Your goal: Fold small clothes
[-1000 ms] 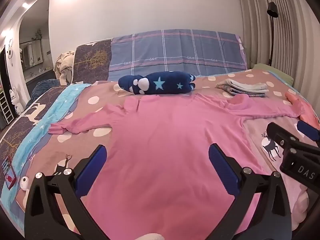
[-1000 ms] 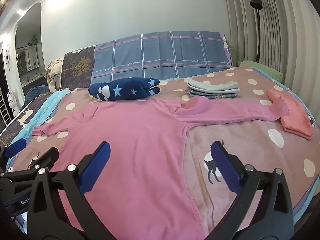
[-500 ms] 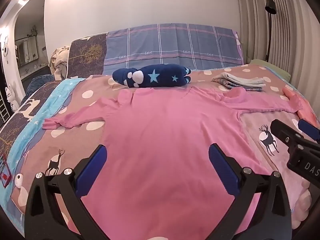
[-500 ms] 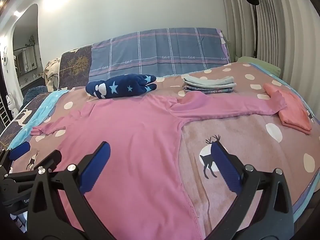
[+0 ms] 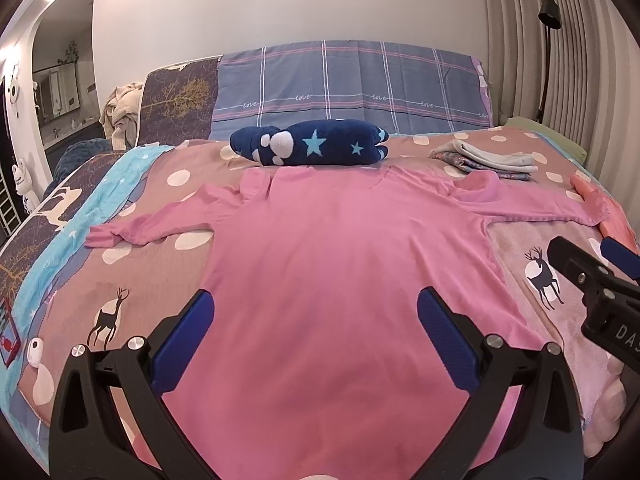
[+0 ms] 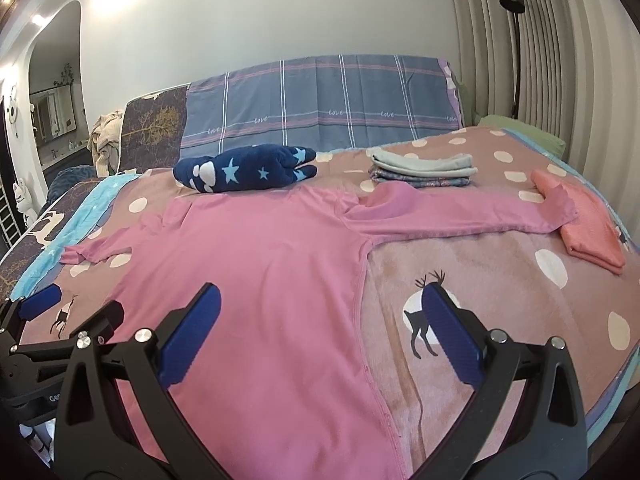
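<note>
A pink long-sleeved shirt (image 5: 332,264) lies spread flat on the bed with both sleeves stretched out sideways; it also shows in the right wrist view (image 6: 256,280). My left gripper (image 5: 316,332) is open and empty, above the shirt's lower middle. My right gripper (image 6: 320,328) is open and empty, over the shirt's right side seam near the hem. The right gripper shows at the right edge of the left wrist view (image 5: 592,280), and the left gripper at the left edge of the right wrist view (image 6: 60,320).
A rolled dark blue star-patterned garment (image 5: 312,142) lies beyond the collar. A folded stack of grey and patterned cloth (image 6: 424,168) sits at the back right. A folded coral garment (image 6: 588,224) lies by the right sleeve end. The bed's pink dotted blanket (image 6: 500,272) surrounds the shirt.
Both grippers have drawn back and lowered slightly toward the shirt's hem, so the shirt sits farther off in view. Both stay open; the shirt has not moved.
</note>
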Motion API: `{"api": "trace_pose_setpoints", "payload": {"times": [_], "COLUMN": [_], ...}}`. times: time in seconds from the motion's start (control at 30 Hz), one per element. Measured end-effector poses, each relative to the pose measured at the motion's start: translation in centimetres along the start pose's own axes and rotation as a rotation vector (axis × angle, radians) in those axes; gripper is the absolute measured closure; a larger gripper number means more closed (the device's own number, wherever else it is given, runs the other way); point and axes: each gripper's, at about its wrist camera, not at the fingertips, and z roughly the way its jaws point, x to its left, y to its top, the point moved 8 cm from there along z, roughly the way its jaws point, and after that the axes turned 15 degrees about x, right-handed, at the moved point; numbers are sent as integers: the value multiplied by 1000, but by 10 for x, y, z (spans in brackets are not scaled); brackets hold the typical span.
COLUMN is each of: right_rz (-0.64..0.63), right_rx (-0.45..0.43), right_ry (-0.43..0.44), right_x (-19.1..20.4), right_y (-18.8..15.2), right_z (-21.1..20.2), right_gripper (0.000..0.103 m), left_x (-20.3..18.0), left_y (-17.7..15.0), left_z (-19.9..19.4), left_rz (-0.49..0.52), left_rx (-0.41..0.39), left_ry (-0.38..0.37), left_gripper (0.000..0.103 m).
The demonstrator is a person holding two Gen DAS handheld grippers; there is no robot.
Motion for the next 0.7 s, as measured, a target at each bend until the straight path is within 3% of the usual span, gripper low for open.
{"api": "trace_pose_setpoints", "payload": {"times": [0.2, 0.43, 0.7], "right_rz": [-15, -12, -47], "right_rx": [-4, 49, 63], "right_ry": [11, 86, 90], "right_x": [7, 16, 25], "right_y": [-1, -4, -8], "right_z": [2, 9, 9], "right_gripper": [2, 2, 2], "left_x": [3, 7, 15], "left_y": [-1, -2, -1], "left_z": [-1, 2, -6], "left_rz": [9, 4, -37], "left_rx": [-11, -6, -59], "left_ry": [4, -3, -24], "left_gripper": [2, 2, 7]}}
